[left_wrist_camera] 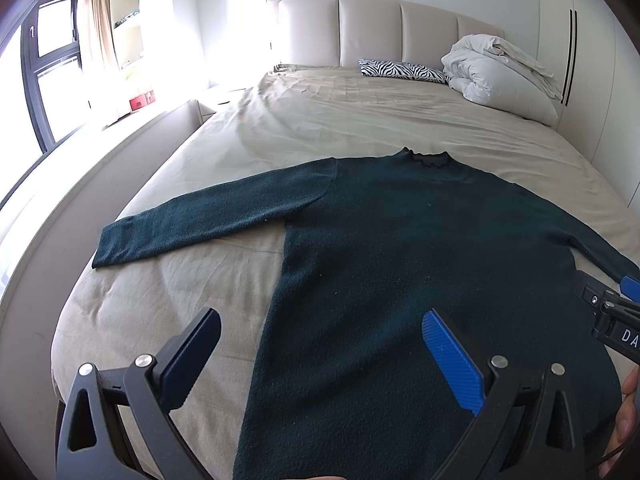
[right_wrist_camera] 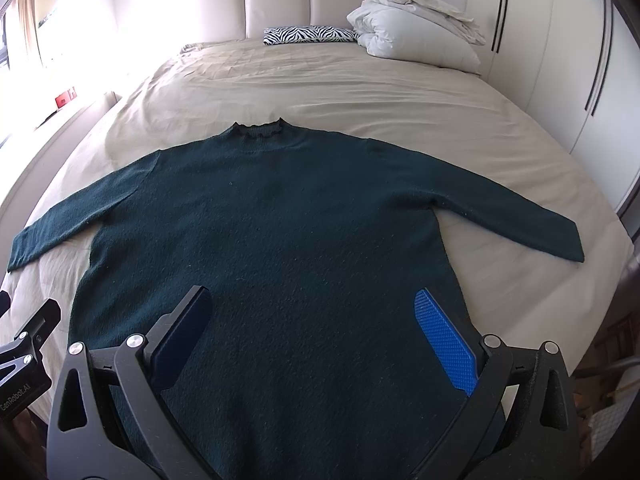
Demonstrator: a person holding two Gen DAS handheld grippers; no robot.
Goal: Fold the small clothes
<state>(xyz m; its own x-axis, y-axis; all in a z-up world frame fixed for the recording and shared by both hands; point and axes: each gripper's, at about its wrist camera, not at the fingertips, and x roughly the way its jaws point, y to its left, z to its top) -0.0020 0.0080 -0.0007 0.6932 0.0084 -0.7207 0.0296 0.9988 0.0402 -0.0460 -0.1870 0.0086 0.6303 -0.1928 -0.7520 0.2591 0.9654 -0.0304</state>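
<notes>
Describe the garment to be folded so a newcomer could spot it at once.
On the beige bed, nearest its foot, lies a dark green sweater, flat, sleeves spread. The zebra pillow and white duvet sit by the headboard; only the sweater is dark and ruffle-collared.

A dark green sweater (left_wrist_camera: 400, 260) lies flat on the beige bed sheet (left_wrist_camera: 180, 280), collar toward the padded headboard (left_wrist_camera: 380, 28), one sleeve (left_wrist_camera: 208, 216) stretched out to the left. The left gripper (left_wrist_camera: 320, 356) hovers over the sweater's lower edge with its fingers spread wide (nothing between them but cloth below). The right gripper (left_wrist_camera: 616, 312) enters at the right edge. A zebra pillow (left_wrist_camera: 404, 71) and a white duvet (left_wrist_camera: 504, 76) sit by the headboard.
</notes>
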